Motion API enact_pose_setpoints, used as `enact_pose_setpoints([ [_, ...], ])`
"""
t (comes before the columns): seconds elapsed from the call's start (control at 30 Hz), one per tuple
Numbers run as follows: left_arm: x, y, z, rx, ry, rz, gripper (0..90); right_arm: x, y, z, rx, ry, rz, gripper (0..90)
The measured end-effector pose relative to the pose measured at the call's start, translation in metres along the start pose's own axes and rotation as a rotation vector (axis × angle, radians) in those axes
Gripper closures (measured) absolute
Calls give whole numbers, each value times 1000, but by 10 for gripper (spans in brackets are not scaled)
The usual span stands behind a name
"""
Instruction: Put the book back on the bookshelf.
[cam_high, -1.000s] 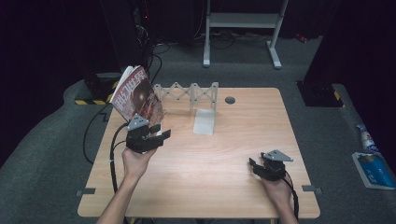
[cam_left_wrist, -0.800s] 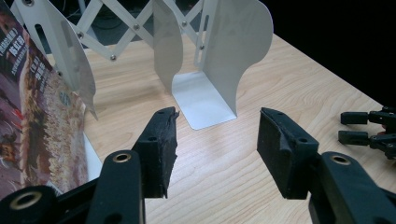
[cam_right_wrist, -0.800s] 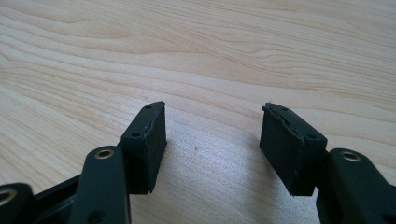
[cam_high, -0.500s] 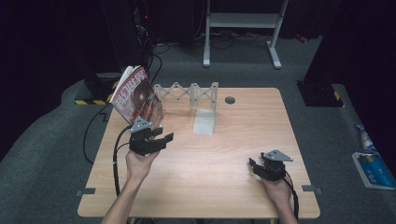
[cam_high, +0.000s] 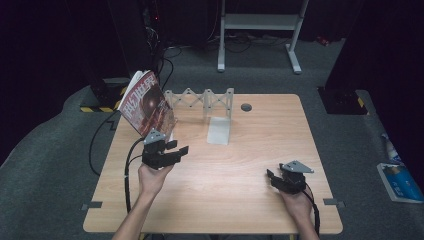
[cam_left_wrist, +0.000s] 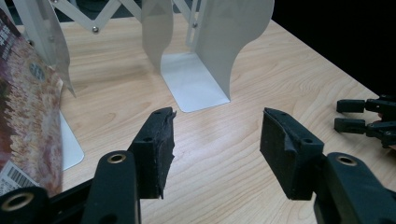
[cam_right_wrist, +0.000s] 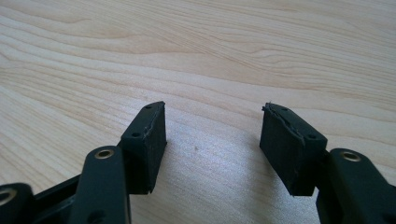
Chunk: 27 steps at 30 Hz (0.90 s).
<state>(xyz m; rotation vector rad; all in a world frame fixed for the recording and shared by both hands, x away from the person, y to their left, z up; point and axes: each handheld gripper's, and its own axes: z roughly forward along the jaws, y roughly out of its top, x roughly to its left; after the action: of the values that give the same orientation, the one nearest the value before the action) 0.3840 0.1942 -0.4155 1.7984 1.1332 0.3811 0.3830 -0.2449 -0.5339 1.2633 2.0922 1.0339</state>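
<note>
Seeing a magazine leaning in the white rack, title unreadable to us | left claw released, empty | right claw released over bare bench

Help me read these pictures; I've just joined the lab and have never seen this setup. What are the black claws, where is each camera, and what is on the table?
There is no robot here. A person holds a hand-held two-jaw tool in each hand: the left gripper and the right gripper. The wide picture comes from a fixed camera above the wooden table. The two close-ups come from cameras riding on the grippers, looking out between their black jaws. Both grippers are open and hold nothing. On the table stands a white expanding book rack, its end plate seen close in the left gripper view. A magazine leans in the rack's left end. The right gripper view looks at bare wood.
</note>
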Motion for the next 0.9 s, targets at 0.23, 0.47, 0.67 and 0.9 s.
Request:
enact_pose_setpoints([
  [0.23,1,-4,4,7,-5,-6,446,0,0,0,0,0,1,407],
  [0.47,0,-7,11,19,-6,-9,446,0,0,0,0,0,0,408],
  [0.67,-1,-11,17,33,-8,-13,446,0,0,0,0,0,1,408],
  [0.9,-1,-17,29,50,-11,-21,449,0,0,0,0,0,-1,408],
])
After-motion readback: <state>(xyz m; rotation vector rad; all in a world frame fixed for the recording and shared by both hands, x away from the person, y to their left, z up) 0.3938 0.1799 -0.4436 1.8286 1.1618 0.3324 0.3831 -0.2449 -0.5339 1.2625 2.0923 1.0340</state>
